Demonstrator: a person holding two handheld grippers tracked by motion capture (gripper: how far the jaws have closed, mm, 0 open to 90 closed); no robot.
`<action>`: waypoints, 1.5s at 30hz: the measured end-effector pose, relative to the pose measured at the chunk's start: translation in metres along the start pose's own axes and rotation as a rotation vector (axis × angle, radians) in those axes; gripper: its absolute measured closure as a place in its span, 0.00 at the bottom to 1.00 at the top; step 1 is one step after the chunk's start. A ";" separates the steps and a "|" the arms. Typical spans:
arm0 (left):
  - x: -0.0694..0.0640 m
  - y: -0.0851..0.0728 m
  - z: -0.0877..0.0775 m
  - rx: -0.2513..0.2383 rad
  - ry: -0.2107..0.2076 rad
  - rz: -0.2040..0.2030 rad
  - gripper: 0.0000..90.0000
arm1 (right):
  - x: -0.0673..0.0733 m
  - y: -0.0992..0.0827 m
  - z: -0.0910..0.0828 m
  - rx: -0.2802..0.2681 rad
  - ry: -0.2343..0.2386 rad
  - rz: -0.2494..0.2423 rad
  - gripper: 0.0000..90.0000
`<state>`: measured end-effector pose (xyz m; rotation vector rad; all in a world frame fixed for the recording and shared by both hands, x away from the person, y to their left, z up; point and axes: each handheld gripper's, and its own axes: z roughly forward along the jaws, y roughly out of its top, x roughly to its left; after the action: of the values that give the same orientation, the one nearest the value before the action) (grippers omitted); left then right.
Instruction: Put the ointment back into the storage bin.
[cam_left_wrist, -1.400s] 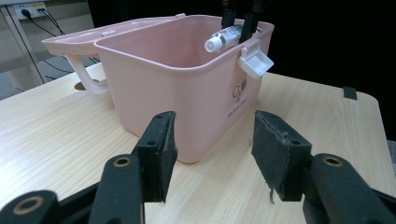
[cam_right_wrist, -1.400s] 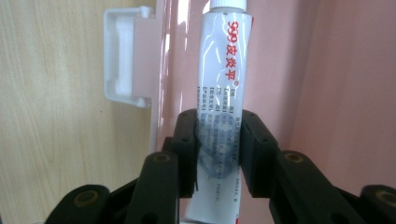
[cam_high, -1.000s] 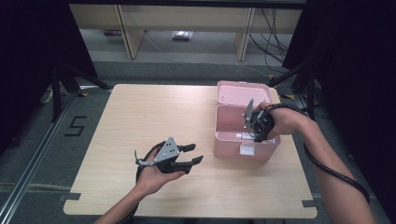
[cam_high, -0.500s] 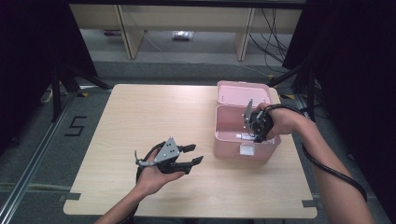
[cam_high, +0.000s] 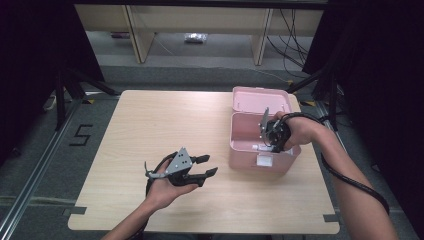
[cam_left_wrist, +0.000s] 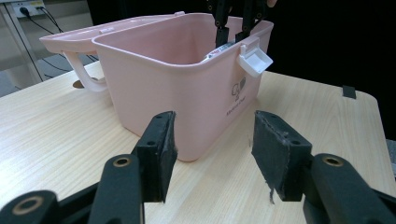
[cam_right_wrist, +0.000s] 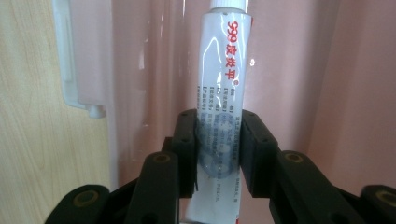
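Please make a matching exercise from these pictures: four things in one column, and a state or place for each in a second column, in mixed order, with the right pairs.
Things:
1. left gripper
2. right gripper
3. tube
4. pink box

States or places:
A. lid open, on the table's right side
B. open, nothing between its fingers
C. white with red print, held over the box
D. shut on the tube

Pairs: 1-B, 2-D, 3-C, 4-A

A pale wooden counter (cam_high: 150, 130) stands on grey floor (cam_high: 45, 165); black curtains (cam_high: 30, 60) flank it, wooden shelving (cam_high: 200, 20) and cables (cam_high: 292, 45) behind.
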<state>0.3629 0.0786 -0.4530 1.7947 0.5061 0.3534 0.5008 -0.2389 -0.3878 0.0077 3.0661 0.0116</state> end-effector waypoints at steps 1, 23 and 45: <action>0.000 0.000 0.000 0.000 0.000 0.000 0.54 | 0.000 0.000 0.000 0.000 0.005 -0.001 0.79; -0.001 0.000 0.000 0.003 -0.002 0.000 0.54 | -0.002 0.001 0.008 0.015 0.025 0.037 0.79; -0.001 0.001 0.000 0.004 0.002 0.004 0.54 | -0.005 0.000 0.014 0.010 0.043 0.047 0.79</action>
<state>0.3623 0.0785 -0.4522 1.7995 0.5047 0.3572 0.5072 -0.2392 -0.4009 0.0809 3.1084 -0.0003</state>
